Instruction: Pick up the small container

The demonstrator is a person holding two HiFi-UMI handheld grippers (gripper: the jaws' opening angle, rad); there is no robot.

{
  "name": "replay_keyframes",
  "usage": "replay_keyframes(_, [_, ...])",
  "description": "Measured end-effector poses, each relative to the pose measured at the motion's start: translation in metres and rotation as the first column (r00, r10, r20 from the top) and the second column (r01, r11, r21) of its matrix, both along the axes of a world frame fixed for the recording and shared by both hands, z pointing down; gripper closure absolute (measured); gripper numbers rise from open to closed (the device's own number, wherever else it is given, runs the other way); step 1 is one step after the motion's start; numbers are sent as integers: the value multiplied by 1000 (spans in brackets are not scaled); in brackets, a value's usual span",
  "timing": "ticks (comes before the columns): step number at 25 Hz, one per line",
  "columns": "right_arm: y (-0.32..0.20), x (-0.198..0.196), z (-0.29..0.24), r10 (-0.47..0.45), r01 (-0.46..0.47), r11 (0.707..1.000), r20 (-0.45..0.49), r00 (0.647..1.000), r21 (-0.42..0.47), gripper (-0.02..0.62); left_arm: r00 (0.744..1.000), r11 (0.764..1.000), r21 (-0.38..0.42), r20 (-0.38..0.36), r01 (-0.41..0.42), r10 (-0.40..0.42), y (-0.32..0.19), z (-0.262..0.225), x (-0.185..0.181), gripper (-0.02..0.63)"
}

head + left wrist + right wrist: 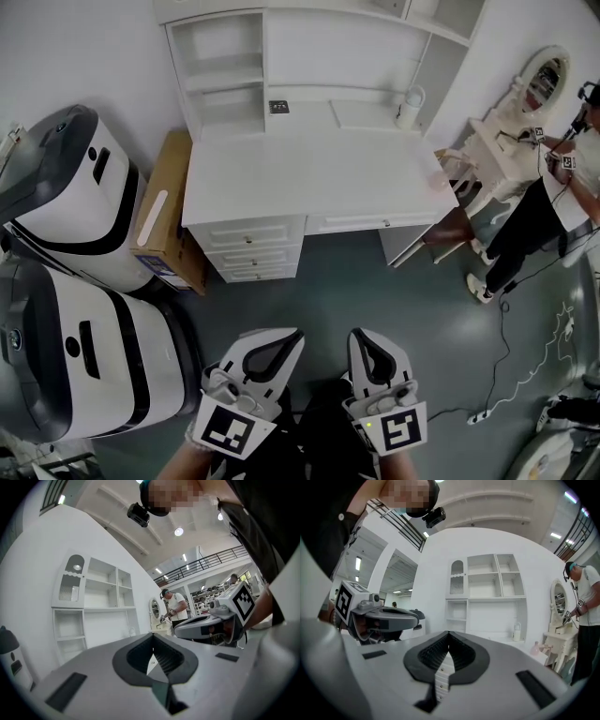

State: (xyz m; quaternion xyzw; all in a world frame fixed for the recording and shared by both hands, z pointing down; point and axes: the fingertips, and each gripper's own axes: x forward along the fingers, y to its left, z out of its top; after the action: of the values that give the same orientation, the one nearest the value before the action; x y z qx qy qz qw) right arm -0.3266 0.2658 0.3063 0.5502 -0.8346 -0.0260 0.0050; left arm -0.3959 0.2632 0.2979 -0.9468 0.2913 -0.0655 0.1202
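A small white container (409, 106) with a handle stands at the back right of the white desk (309, 178), under the shelves. It also shows far ahead in the right gripper view, as the same small container (516, 632). My left gripper (296, 334) and right gripper (356, 334) are held side by side low in the head view, over the grey floor and well short of the desk. Both are shut with nothing between the jaws. The left gripper (153, 635) and the right gripper (449, 633) each point level at the desk.
Two big white-and-black machines (70, 187) (80, 361) stand at the left, with a cardboard box (164, 216) against the desk's side. A person (539, 211) works at a vanity with a mirror (546, 77) at the right. A cable and power strip (478, 415) lie on the floor.
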Motion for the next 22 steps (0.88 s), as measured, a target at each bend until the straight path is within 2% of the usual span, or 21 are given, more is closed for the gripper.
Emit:
replay_keyframes(5, [-2, 42, 2, 26, -26, 1000, 6, 1000, -7, 594, 1000, 1000, 5, 5, -14, 14, 2, -3, 38, 604])
replay_keyframes(11, [-4, 88, -5, -2, 2, 1000, 3, 1000, 8, 594, 1000, 1000, 16, 11, 2, -2, 1, -9, 87, 604])
replay_keyframes(22, [5, 204, -2, 31, -31, 1000, -9, 999, -2, 594, 999, 1000, -5, -12, -29, 29, 3, -5, 204, 604])
